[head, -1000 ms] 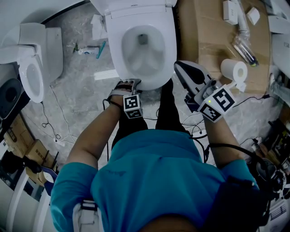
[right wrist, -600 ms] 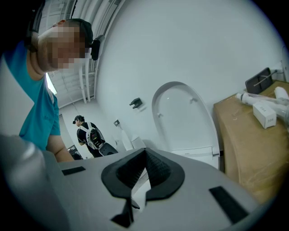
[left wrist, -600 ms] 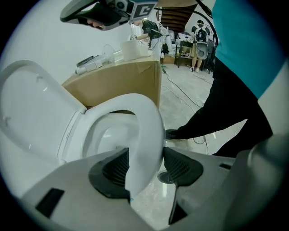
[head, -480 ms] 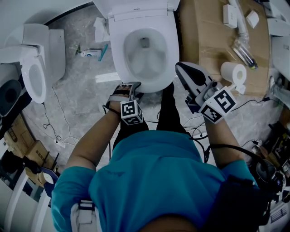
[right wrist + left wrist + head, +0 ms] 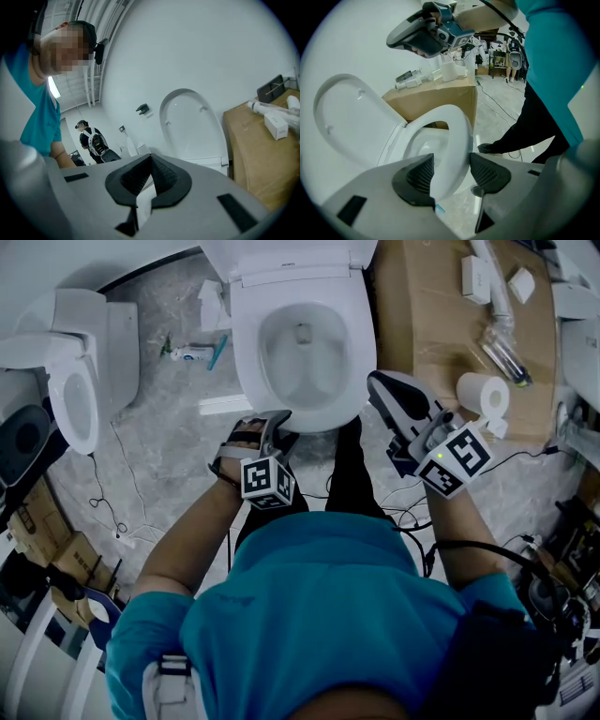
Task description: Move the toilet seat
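From my head, the white toilet lid [image 5: 291, 254] is cut off by the top edge, and the second white toilet [image 5: 70, 362] runs off the left edge. My left gripper [image 5: 272, 426] covers the front of the white oval toilet seat [image 5: 247, 343]. In my left gripper view, the seat's near edge dips behind my dark ribbed pads [image 5: 419, 176]. A tiny blue bit [image 5: 439, 209] below them is too small to tell.

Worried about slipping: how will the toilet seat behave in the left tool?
Likely stiff: the toilet seat holds its ring shape in the left tool. Glossy surface may slip. Hinged by the lid, it should swing, not lift free.
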`<state>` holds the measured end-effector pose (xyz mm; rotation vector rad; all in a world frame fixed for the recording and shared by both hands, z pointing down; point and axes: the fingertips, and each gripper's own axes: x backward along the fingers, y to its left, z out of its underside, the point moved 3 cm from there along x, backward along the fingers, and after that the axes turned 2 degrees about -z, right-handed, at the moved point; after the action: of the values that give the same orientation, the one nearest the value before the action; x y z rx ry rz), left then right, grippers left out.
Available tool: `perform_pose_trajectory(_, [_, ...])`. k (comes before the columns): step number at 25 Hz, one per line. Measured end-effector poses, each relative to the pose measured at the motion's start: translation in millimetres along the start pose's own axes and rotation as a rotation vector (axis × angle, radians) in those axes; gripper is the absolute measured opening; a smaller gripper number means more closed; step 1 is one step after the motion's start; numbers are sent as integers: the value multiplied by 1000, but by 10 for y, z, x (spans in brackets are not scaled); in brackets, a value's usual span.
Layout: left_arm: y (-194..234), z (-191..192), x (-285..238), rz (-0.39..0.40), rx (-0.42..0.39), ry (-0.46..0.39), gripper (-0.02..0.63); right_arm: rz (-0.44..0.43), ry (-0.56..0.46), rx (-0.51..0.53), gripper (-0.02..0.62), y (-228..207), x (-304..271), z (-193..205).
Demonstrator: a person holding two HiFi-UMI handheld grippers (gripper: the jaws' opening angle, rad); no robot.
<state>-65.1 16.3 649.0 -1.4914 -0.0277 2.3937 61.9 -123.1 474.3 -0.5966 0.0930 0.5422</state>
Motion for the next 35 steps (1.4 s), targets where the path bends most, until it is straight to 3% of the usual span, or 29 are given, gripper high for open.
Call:
perform_pose_trajectory(17, [417,-203,506,-144,73,-100,250,12,-19,8,-2,73,37,-81])
perform_pose_trajectory(28, [635,-317,679,-216,72,-144,250,21,-25,9,-2,47,85,-121])
perform_pose_trajectory(35, [918,-454,852,-302,58,-197,250,19,-38,8,-2,43,85,-173])
